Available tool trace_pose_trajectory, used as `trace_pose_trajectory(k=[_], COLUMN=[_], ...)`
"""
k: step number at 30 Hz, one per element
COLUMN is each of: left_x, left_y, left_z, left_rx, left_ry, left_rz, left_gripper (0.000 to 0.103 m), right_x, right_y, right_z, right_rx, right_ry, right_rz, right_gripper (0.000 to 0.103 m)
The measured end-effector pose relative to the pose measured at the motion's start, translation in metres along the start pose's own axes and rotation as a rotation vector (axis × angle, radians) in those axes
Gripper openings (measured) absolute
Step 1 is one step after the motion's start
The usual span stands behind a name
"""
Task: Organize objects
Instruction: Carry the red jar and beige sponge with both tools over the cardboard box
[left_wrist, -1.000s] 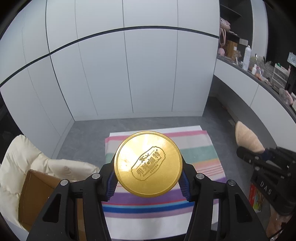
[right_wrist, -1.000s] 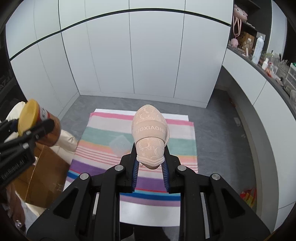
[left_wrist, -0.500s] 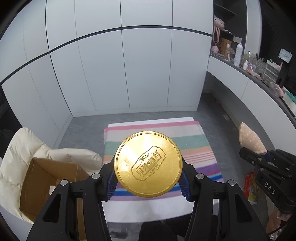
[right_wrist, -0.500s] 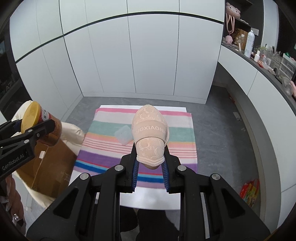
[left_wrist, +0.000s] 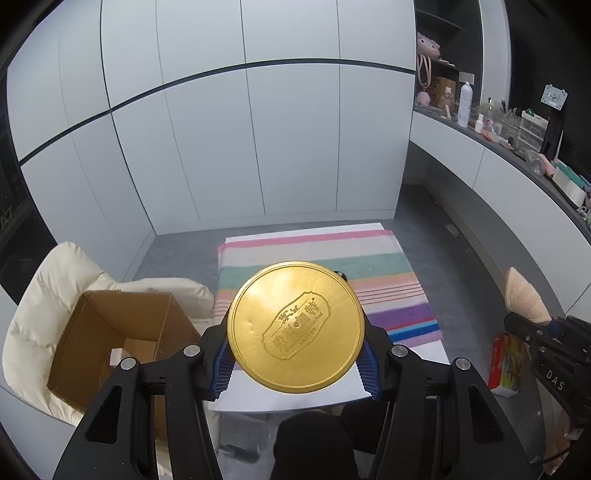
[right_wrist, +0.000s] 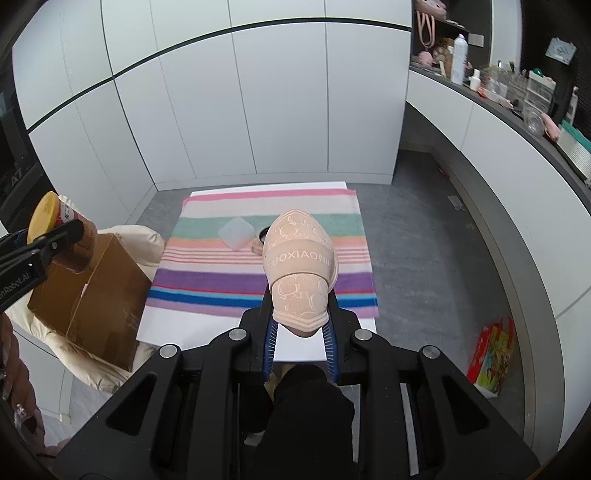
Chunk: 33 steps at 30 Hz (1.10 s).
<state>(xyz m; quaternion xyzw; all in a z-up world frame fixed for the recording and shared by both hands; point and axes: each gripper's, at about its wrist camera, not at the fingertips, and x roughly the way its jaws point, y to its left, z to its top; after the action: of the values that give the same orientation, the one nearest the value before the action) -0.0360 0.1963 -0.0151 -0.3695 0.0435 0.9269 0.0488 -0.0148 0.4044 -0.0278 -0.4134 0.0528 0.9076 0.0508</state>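
My left gripper (left_wrist: 295, 367) is shut on a jar with a gold lid (left_wrist: 295, 326), whose embossed top faces the camera. From the right wrist view the same jar (right_wrist: 55, 221) hangs over an open cardboard box (right_wrist: 92, 291). My right gripper (right_wrist: 300, 332) is shut on the heel of a pink slipper (right_wrist: 299, 258), toe pointing away; the slipper (left_wrist: 522, 301) also shows at the right edge of the left view. Both grippers hang in the air in front of a white table with a striped cloth (right_wrist: 266, 280). The box (left_wrist: 118, 332) rests on a cream padded seat (left_wrist: 55, 280).
On the cloth lie a pale square piece (right_wrist: 236, 232) and a small dark round thing (right_wrist: 264, 233), partly hidden by the slipper. A colourful carton (right_wrist: 493, 354) lies on the grey floor at right. A cluttered counter (right_wrist: 517, 107) runs along the right wall. Dark-clothed knees (right_wrist: 306, 398) are below.
Both grippers have drawn back from the table with their objects still held. The cloth looks smaller and farther, and the cardboard box has come fully into view at left.
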Motion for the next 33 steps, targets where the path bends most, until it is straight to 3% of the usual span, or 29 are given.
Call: trace_pose_trajectory(k=[5, 20, 33], left_x=[-0.003, 0.001, -0.005], left_y=[0.002, 0.013, 0.057], left_z=[-0.008, -0.015, -0.028], left_rx=[-0.018, -0.047, -0.129], left_ry=[-0.007, 0.038, 0.052], left_rz=[0.03, 0.009, 0.11], left_gripper=[0.056, 0.056, 0.056], right_x=[0.0, -0.008, -0.003], right_y=[-0.008, 0.003, 0.05], right_z=[-0.009, -0.018, -0.016], right_rx=[0.016, -0.009, -0.096], right_ry=[0.012, 0.024, 0.034], right_rz=[-0.002, 0.054, 0.127], right_gripper=[0.023, 0.023, 0.023])
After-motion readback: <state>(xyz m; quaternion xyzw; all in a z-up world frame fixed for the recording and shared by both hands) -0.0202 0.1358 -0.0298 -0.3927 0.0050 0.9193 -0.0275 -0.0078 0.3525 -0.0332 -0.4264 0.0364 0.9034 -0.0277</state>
